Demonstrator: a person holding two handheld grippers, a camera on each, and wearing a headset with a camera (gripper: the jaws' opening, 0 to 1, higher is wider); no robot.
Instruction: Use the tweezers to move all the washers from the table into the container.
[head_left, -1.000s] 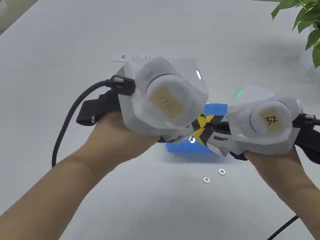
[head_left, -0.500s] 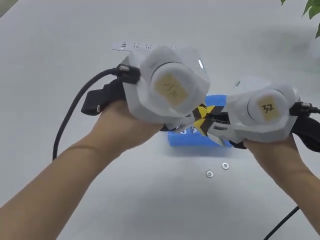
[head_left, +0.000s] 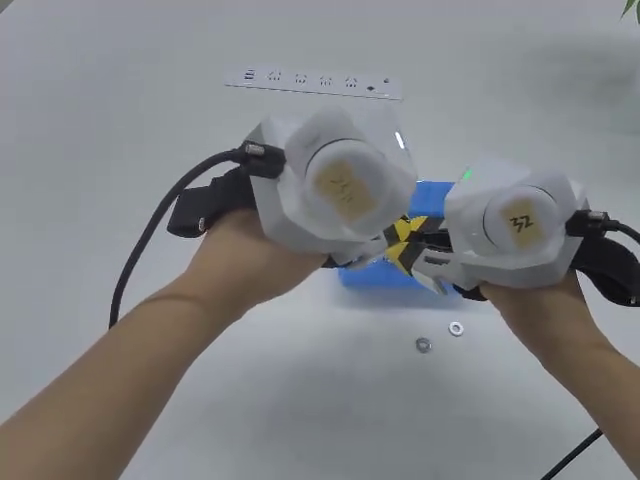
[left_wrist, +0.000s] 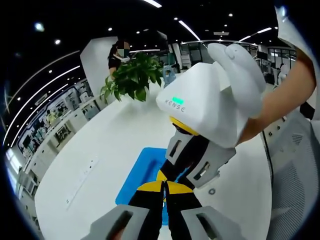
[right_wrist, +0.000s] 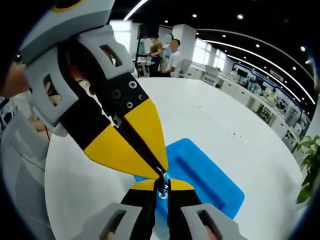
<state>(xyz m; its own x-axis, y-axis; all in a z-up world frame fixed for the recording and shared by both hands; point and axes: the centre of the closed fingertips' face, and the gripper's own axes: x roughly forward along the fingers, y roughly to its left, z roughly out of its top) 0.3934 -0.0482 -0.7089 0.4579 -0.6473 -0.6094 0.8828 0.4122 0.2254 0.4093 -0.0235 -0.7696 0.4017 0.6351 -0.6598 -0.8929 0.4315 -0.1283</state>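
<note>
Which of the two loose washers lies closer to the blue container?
The right-hand washer, beside the right hand; the other washer lies nearer the camera, farther from the container.

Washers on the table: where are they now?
In the head view, two washers lie close together on the white table, just this side of the blue container, by the right hand.
</note>
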